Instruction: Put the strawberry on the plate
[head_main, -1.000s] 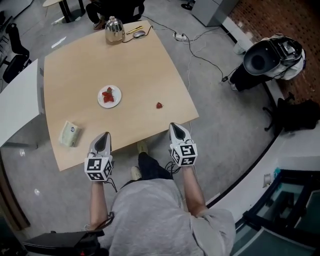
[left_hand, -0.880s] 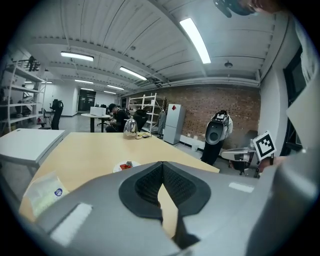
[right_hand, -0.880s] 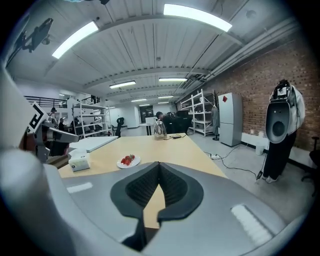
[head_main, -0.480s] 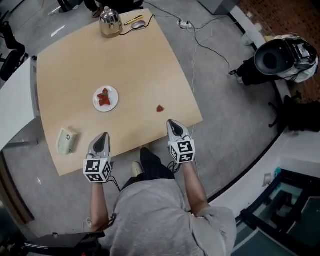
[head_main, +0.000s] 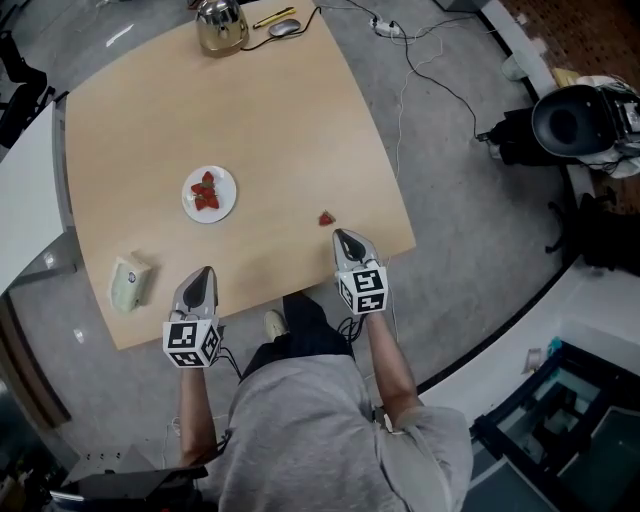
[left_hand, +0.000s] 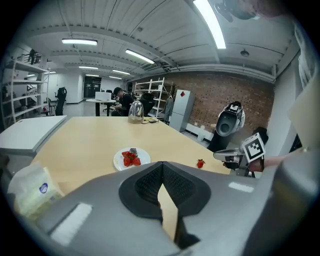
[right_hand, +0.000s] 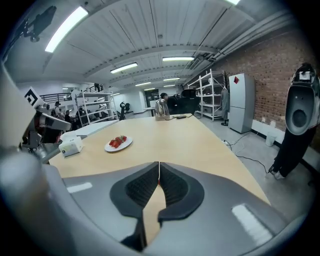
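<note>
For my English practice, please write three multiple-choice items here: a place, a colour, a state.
1. Where on the table lies the loose strawberry? A far left corner; B near edge, just ahead of the right tool; C far right corner.
2. The plate's colour? A white; B blue; C black.
3. The right tool's jaws? A wide apart; B shut on a strawberry; C shut, empty.
Key: 1 B, the head view shows it; 2 A, white rim; 3 C, its jaws meet, nothing between.

Likely lab, brick wall (right_hand: 272, 65), metal shelving (right_hand: 210, 97)
</note>
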